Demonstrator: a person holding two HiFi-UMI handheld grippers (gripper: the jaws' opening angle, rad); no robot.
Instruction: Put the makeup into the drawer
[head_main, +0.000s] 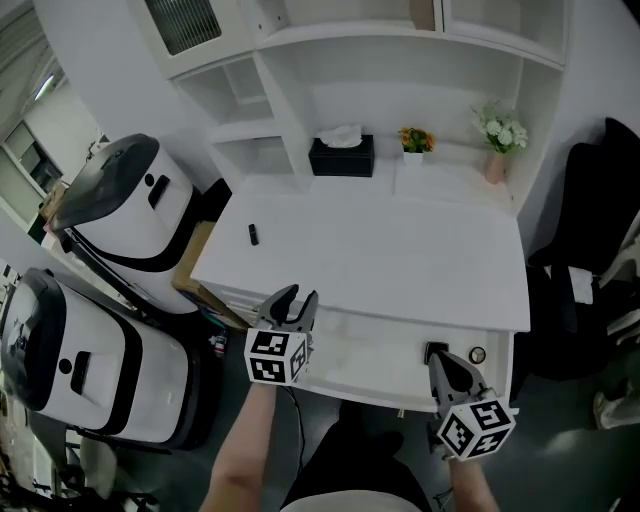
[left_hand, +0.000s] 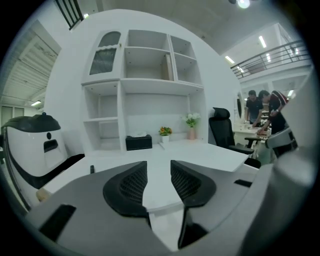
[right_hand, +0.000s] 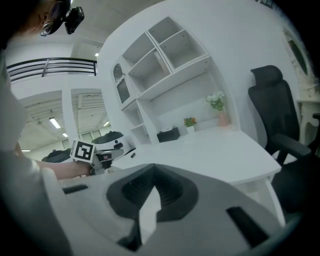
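Lying on the white desk (head_main: 400, 260), left of centre, is one small dark makeup stick (head_main: 253, 234). Its long axis runs front to back; its ends are too small to tell apart. One small round item (head_main: 477, 354) sits in the open drawer (head_main: 380, 345). The left gripper (head_main: 300, 296) is spread and empty, the right gripper (head_main: 442, 365) pressed together, empty.

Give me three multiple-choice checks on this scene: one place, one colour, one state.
1. Where on the desk does the tissue box stand? A) at the back B) at the front edge C) at the right end
2. What colour is the tissue box? A) white B) black C) pink
3. How is the drawer? A) shut B) pulled open C) taken out

1 A: it stands at the back, left of the flower pot.
2 B: its case is black.
3 B: its inside shows below the desk edge.
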